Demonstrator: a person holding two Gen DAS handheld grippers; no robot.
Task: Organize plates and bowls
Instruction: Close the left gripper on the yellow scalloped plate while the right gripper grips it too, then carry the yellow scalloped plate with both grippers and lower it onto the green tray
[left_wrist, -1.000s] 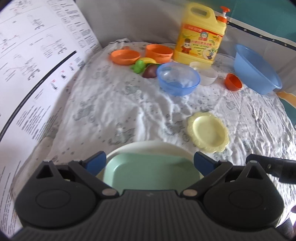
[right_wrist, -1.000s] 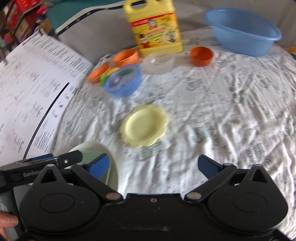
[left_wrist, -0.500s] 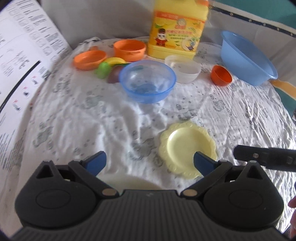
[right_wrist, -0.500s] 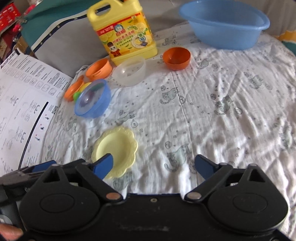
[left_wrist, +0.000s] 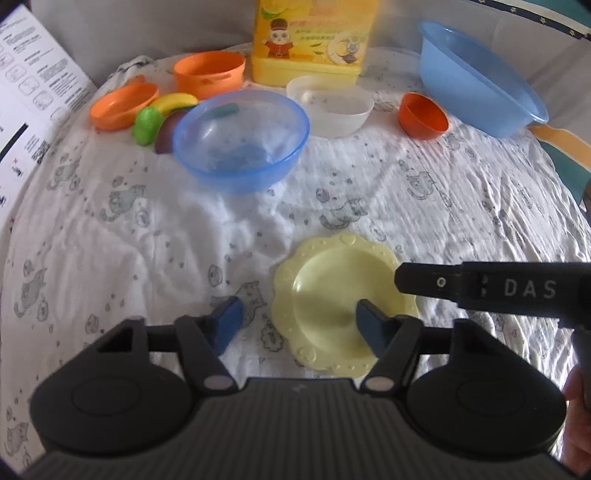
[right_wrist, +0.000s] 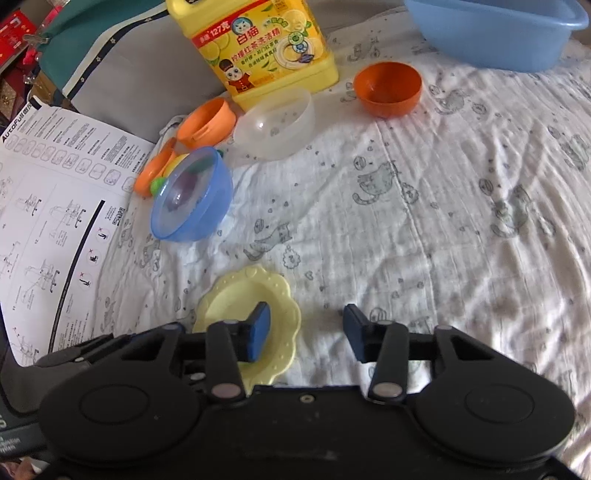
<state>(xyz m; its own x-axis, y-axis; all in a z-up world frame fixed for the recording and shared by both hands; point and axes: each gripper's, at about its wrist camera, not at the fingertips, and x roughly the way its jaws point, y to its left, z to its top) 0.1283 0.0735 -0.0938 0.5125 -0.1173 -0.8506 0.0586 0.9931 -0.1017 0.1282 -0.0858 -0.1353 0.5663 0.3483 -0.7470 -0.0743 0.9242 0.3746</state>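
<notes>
Both grippers straddle opposite edges of the yellow plate (left_wrist: 338, 306), which lies flat on the cat-print cloth (left_wrist: 147, 229) — left gripper (left_wrist: 299, 325) over its left rim, right gripper (right_wrist: 306, 330) over its right rim. Their jaws have just been closing, yet stand apart, pads not pressing the plate. The right gripper's body reads "DAS". Farther off sit the blue bowl (left_wrist: 242, 140) and the detergent jug (right_wrist: 255, 44), marked "127" — then a leaflet (right_wrist: 48, 206), "AutoFull".
</notes>
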